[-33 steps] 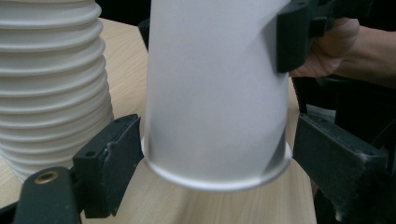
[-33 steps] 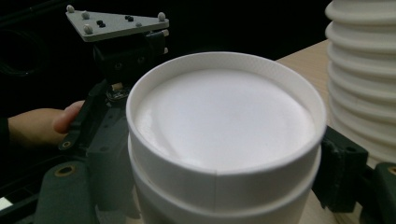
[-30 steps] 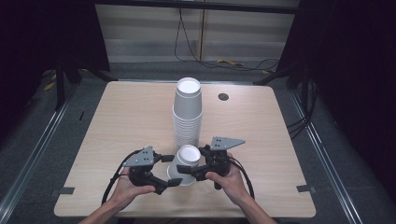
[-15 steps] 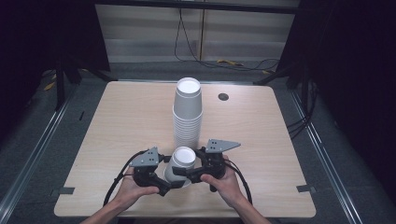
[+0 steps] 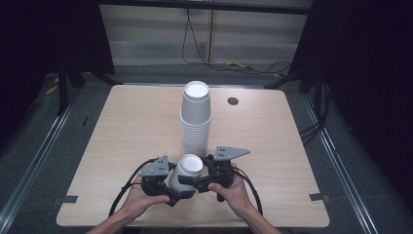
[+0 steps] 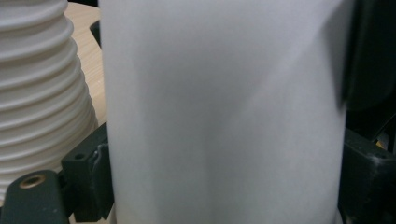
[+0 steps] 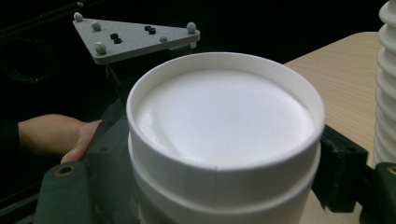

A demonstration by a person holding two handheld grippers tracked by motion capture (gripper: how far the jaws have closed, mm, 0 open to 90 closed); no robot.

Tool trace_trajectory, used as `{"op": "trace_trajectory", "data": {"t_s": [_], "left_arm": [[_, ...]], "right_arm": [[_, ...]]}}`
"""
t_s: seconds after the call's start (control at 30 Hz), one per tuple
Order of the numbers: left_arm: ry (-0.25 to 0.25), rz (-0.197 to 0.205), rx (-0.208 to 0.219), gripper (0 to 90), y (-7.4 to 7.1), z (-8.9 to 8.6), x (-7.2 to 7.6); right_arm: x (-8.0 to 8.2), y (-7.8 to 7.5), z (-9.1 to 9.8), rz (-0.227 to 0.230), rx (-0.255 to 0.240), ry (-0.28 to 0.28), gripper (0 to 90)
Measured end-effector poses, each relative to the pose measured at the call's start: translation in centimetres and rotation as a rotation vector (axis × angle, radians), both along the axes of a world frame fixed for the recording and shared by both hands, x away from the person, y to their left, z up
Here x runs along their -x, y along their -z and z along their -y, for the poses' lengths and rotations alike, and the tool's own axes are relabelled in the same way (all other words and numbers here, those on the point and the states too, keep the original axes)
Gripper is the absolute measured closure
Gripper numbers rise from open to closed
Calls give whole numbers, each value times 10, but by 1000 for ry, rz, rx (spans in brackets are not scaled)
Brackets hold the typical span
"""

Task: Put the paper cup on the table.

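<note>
The left gripper [image 5: 171, 194] clamps the lower wall of the small nested cups [image 5: 185, 173], inverted and tilted, base up and away; the right gripper [image 5: 200, 181] grips their upper part. Both sit equally close, just before the tall cup stack [image 5: 196, 122]; the cups' long axis runs between the jaws.

A tall stack [image 5: 196, 119] of white upturned cups stands upright near the middle of the tabletop [image 5: 126, 126], which is pale wood with rounded corners. The stack's ribbed rims show at the left edge of the left gripper view [image 6: 42, 93] and at the right edge of the right gripper view [image 7: 386, 88]. A small dark round grommet [image 5: 233, 101] sits in the tabletop, right of the stack's top. Beyond the far edge, cables [image 5: 243, 66] lie on the grey floor [image 5: 146, 73]. Metal rails [image 5: 34, 161] run along the floor on both sides.
</note>
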State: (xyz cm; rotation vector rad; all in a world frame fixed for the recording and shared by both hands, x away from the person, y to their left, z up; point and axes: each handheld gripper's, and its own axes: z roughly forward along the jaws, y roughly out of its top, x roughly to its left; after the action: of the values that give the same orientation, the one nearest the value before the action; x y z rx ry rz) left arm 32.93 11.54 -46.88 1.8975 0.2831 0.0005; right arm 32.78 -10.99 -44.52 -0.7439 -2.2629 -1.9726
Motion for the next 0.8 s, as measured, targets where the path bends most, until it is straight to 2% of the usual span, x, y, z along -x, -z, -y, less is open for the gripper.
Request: {"op": "trace_trajectory", "data": {"t_s": [0.1, 0.3, 0.4, 0.57, 0.8], "left_arm": [[5, -8, -5, 122, -1, 0, 0], [28, 6, -27, 139, -3, -1, 1], [43, 9, -42, 145, -3, 0, 1], [69, 8, -61, 147, -5, 2, 3], [59, -5, -99, 148, -4, -2, -2]], "right_arm": [[0, 0, 1, -13, -4, 3, 215], [0, 0, 2, -24, 6, -13, 204], [1, -1, 1, -26, 15, -9, 136], [1, -2, 2, -52, 11, -24, 139], [-1, -5, 7, -46, 11, -33, 136]]}}
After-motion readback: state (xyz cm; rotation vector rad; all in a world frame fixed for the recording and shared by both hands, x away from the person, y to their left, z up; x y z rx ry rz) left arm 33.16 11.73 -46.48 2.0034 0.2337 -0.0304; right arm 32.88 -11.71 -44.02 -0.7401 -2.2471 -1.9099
